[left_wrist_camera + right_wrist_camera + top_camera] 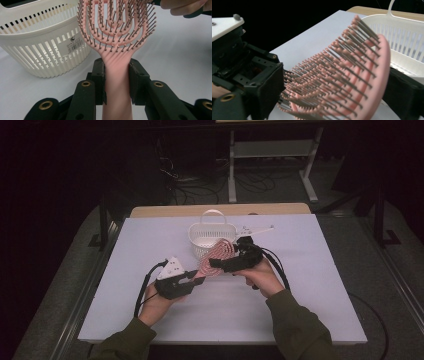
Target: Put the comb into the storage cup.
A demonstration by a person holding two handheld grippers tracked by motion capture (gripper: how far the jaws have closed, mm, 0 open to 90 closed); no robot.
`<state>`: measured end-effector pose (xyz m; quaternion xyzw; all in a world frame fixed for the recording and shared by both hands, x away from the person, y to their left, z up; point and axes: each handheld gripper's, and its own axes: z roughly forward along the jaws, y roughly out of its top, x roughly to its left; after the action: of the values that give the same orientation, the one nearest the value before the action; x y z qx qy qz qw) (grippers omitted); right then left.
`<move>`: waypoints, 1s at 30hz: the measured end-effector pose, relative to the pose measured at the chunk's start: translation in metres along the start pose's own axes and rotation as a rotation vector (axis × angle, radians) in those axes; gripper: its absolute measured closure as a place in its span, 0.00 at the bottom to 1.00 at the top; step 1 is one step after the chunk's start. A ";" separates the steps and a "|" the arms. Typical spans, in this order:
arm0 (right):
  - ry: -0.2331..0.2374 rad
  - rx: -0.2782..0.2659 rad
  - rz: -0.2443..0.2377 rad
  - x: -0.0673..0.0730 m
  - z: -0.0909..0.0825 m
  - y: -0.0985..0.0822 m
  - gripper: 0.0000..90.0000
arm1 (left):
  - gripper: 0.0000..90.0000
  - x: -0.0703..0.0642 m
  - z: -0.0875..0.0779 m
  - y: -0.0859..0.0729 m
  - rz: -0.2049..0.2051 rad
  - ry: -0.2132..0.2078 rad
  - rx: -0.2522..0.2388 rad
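Pink hairbrush (pixel 117 32) handle clamped in left tongs (pixel 117 75); right tongs (pixel 332 90) straddle head, apart; white basket (pixel 212 236) beside.

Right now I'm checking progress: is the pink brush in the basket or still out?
Out. The left hand-held gripper clamps the pink brush by its handle beside the basket.
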<state>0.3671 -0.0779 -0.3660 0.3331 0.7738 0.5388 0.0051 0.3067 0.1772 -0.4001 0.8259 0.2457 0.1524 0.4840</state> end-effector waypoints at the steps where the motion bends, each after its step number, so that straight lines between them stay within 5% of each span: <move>1: 0.000 0.000 0.000 0.000 0.000 0.000 0.12 | 0.78 0.000 0.000 0.000 0.000 0.000 0.000; 30: 0.081 -0.004 0.109 -0.007 0.001 -0.002 0.47 | 0.78 -0.003 0.002 -0.001 0.014 0.014 0.001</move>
<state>0.3715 -0.0810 -0.3707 0.3525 0.7529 0.5530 -0.0548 0.3051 0.1750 -0.4015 0.8268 0.2434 0.1612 0.4809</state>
